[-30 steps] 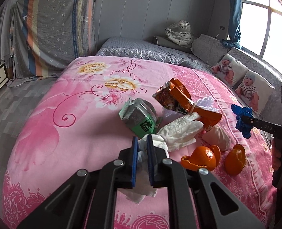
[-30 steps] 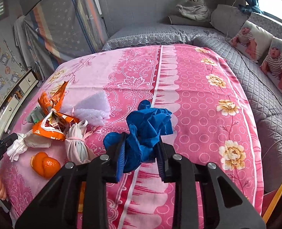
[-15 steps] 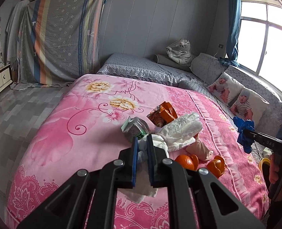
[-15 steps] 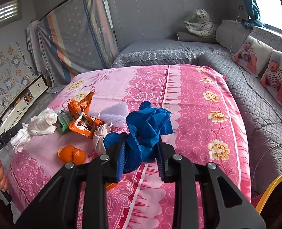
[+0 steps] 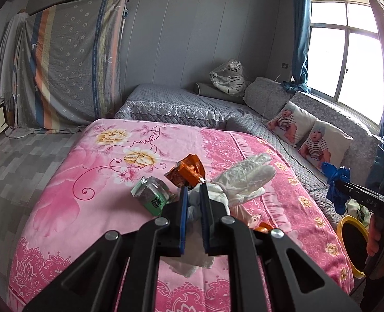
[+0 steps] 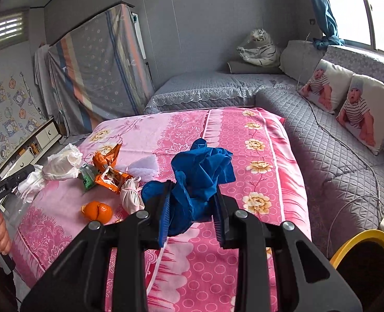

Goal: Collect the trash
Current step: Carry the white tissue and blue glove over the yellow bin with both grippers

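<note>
Above the pink bed [image 6: 270, 140], left tool [image 5: 193, 195] clenched on white glove [image 5: 246, 179], right tool [image 6: 192, 202] clamped on blue glove [image 6: 199, 174]. Best carried steadily, grips firm, over to yellow-rimmed bin [image 6: 363, 239] beside bed before release.

Daylight floods from the blown-out window [image 5: 348, 52], the room evenly lit, sharp, edges fisheye-bent and dark.

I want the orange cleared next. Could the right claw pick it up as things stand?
Probably not yet. The right claw is shut on a bunched blue glove, so nothing else fits between its fingers. The orange lies uncovered on the pink bedspread, off to that claw's left.
</note>
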A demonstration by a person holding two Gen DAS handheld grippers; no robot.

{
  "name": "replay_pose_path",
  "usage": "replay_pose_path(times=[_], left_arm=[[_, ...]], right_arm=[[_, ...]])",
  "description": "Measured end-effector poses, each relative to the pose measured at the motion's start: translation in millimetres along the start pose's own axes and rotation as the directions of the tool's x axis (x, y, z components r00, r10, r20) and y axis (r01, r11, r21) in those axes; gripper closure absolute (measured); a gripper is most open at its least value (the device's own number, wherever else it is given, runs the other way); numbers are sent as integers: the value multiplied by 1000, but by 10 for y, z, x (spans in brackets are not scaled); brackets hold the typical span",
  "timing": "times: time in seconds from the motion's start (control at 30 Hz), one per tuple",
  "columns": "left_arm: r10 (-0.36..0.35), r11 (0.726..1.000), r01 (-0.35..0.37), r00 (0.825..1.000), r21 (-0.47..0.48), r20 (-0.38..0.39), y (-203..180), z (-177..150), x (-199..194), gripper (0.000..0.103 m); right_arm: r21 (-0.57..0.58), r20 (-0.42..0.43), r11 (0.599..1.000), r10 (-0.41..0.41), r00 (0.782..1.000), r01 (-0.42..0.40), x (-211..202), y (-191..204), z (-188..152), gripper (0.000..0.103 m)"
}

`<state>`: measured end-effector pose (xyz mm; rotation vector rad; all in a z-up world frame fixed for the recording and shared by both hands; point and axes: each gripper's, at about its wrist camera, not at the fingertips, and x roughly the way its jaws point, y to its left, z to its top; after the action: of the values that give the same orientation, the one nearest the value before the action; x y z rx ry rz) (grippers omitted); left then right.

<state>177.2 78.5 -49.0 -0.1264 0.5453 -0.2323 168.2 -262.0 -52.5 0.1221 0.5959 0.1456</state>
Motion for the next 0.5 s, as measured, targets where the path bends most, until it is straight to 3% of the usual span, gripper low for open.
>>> replay_pose_path(times=[0.27,0.5], left_arm=[[-75,995,75,997,62,0,-542,115,52,94],[-168,974,172,985,145,-39,-1211,169,237,94]], right_arm=[[34,40,998,-56,998,55,-357,-325,-93,77],[70,55,987,-152,987,148,-707,-757,-220,77]])
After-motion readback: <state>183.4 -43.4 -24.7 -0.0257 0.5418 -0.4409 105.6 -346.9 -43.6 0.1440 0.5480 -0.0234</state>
